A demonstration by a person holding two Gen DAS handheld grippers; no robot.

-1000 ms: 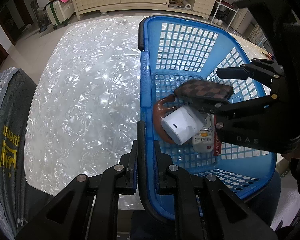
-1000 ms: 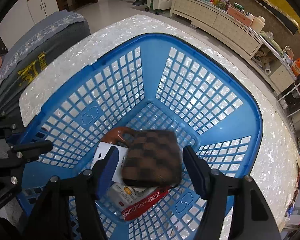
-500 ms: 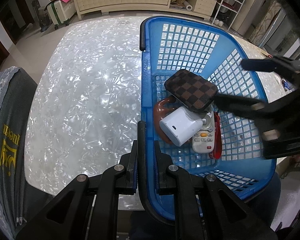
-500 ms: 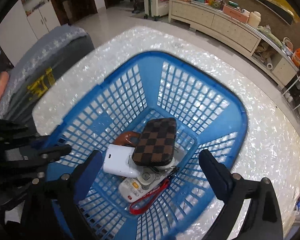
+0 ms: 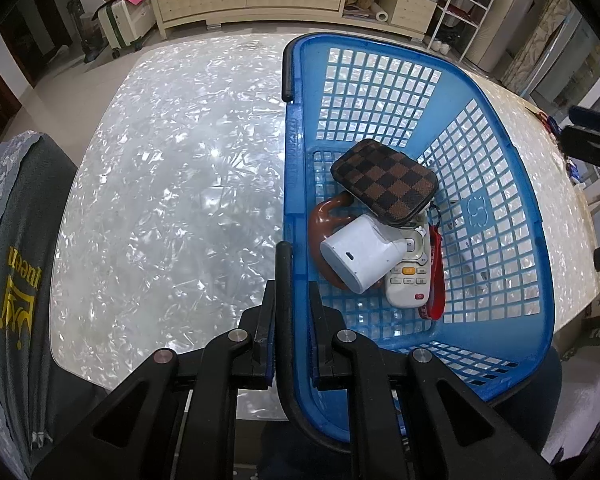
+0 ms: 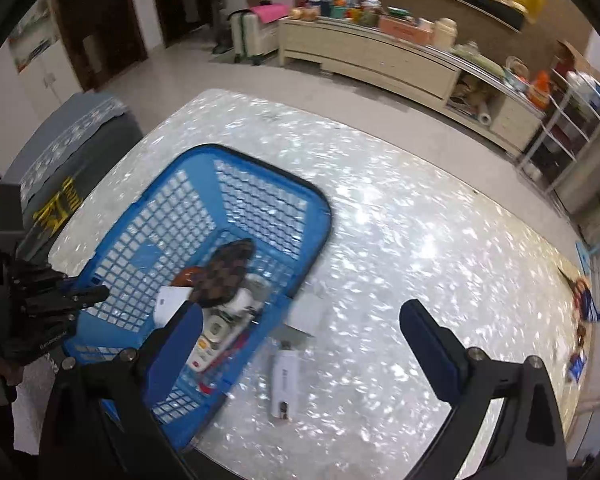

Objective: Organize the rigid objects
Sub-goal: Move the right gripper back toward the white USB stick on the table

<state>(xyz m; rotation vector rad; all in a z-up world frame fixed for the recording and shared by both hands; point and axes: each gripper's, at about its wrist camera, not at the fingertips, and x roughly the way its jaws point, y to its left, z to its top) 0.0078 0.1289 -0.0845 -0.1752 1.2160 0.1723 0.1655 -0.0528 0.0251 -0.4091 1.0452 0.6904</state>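
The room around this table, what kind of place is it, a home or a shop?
Most likely a home living room: a long low sideboard crowded with jars and boxes, a suitcase by the wall, and a wire shelf rack of household goods.

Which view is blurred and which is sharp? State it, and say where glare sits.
Left wrist view: sharp; the checkered case and blue basket are crisp, with glare speckling the pearly table. Right wrist view: motion-smeared; the basket, the table sparkle and the white stick-shaped device look soft. Both views bend straight lines, fisheye style.
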